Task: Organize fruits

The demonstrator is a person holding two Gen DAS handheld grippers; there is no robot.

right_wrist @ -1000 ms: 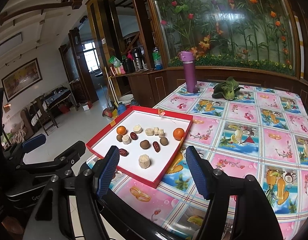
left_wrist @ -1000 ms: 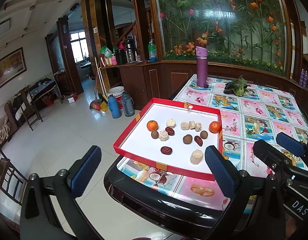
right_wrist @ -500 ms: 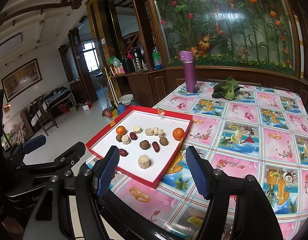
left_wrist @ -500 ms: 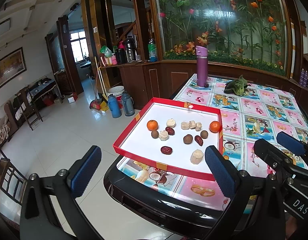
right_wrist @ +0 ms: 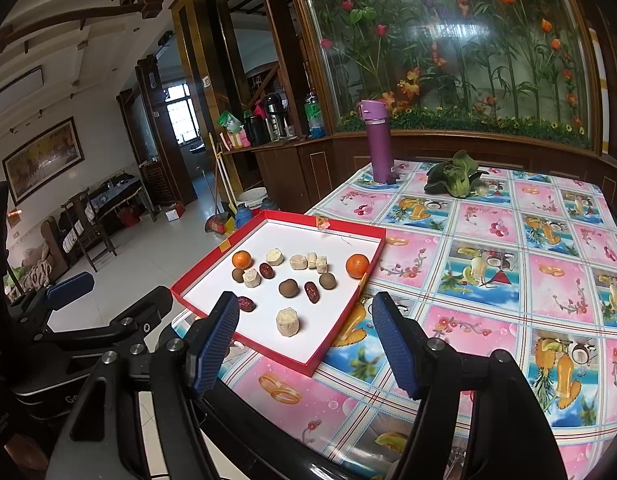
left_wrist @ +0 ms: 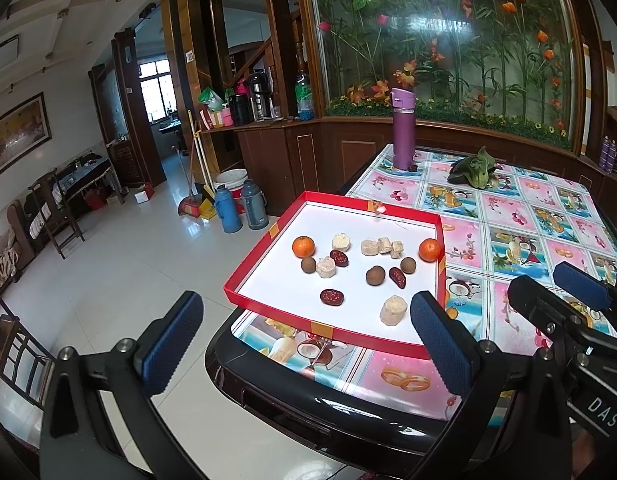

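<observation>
A red tray (left_wrist: pixel 268 236) with a white floor sits at the table's near left corner; it also shows in the right wrist view (right_wrist: pixel 348 312). In it lie two oranges (left_wrist: pixel 303 247) (left_wrist: pixel 429 249), brown longans (left_wrist: pixel 375 275), dark red dates (left_wrist: pixel 331 297) and pale cut pieces (left_wrist: pixel 393 309). My left gripper (left_wrist: pixel 304 340) is open and empty, held short of the tray's near edge. My right gripper (right_wrist: pixel 304 340) is open and empty, just before the tray's near right corner. Each gripper shows in the other's view.
A purple bottle (left_wrist: pixel 403 132) stands at the table's far left edge. A green leafy vegetable (left_wrist: pixel 472 170) lies near the far side. The table has a fruit-patterned cloth (right_wrist: pixel 508 272) and a black rim (left_wrist: pixel 348 412). Thermoses (left_wrist: pixel 252 206) stand on the floor at left.
</observation>
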